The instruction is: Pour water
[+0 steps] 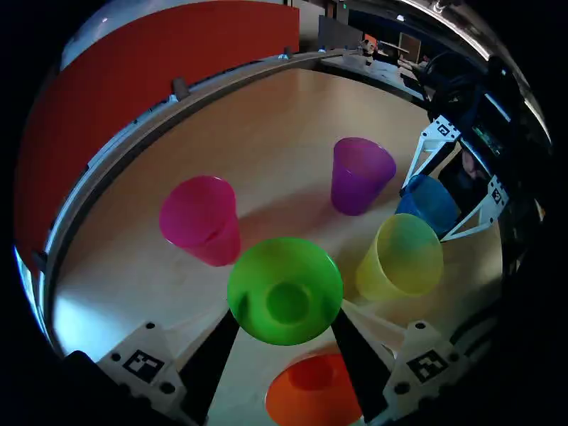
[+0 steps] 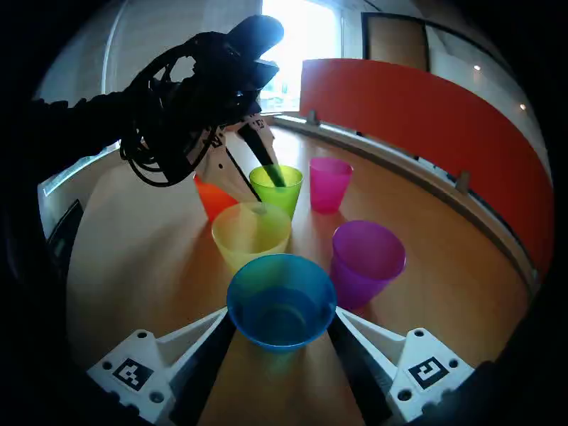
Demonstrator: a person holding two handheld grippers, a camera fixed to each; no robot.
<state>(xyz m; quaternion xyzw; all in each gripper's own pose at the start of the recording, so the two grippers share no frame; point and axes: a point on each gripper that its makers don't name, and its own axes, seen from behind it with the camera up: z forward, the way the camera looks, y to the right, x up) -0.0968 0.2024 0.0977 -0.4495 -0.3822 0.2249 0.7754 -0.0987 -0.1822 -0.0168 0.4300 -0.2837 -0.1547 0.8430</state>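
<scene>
**A:** Which cups are they holding?

**B:** The left gripper [image 1: 285, 321] has both fingers pressed against the green cup [image 1: 285, 287], which is upright, with the orange cup [image 1: 312, 390] just beside it. The right gripper [image 2: 282, 323] is clamped the same way on the blue cup [image 2: 282, 298].

**A:** And the others?

**B:** The pink cup [image 1: 199, 220], purple cup [image 1: 361, 174] and yellow cup [image 1: 401, 255] stand on the wooden desk [image 1: 284, 142], the yellow near the blue. Whether there's water in any, I can't tell.
</scene>
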